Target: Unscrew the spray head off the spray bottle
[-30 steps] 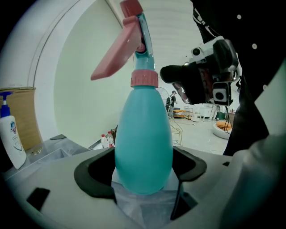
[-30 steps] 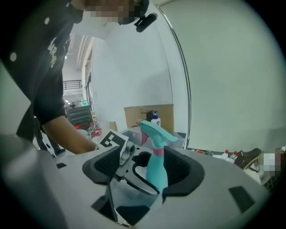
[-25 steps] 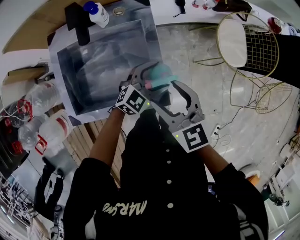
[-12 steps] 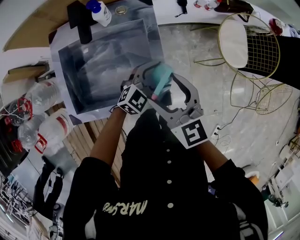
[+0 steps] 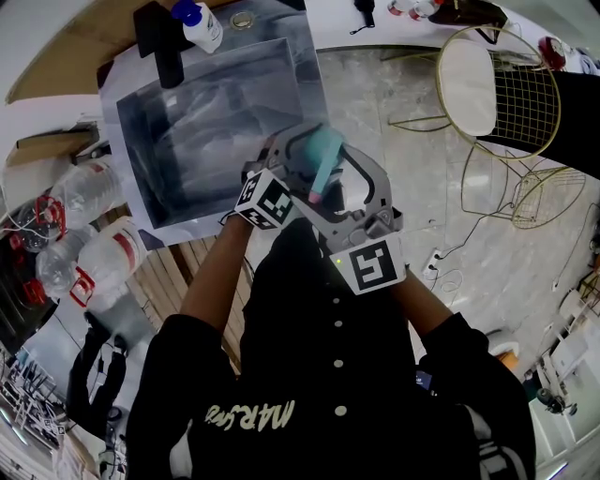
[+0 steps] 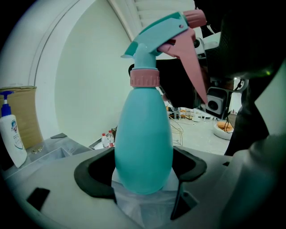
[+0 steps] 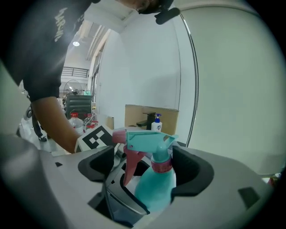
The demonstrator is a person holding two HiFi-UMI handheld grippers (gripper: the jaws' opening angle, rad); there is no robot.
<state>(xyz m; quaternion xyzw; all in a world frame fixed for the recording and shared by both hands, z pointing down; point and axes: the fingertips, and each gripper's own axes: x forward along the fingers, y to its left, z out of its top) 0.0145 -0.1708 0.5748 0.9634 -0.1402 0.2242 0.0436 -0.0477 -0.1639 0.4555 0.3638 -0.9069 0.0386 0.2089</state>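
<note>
Since the earlier head-view frames, the right gripper (image 7: 145, 170) has rolled, so that its marker cube (image 5: 370, 265) sits further left, and its jaws have just been opening. They now stand as wide as they go, one on each side of the spray head (image 7: 145, 141), and do not press on it. Over the same interval the teal head has swung from lying crosswise to pointing its pink end toward the near side.

The spray bottle (image 6: 143, 147) is held upright in the air in front of the person's chest, near the right edge of a steel sink (image 5: 131, 122). The left gripper (image 6: 143, 172) is closed on the lower part of the teal body, with its dark pads on both sides. Pale wrapping lies under the base.

A ribbed pink collar (image 6: 144, 77) joins the head to the neck and is still seated on it. The pink trigger (image 6: 190, 62) hangs down to the right in the left gripper view, and a pink nozzle tip (image 6: 195, 18) caps the front of the head.

At the far left edge of the sink stand a black faucet (image 5: 157, 42) and a white pump bottle (image 5: 197, 26) with a blue top. Clear plastic bottles (image 5: 103, 258) with red labels lie at the near left. A gold wire chair (image 5: 497, 89) stands on the pale floor to the far right.
</note>
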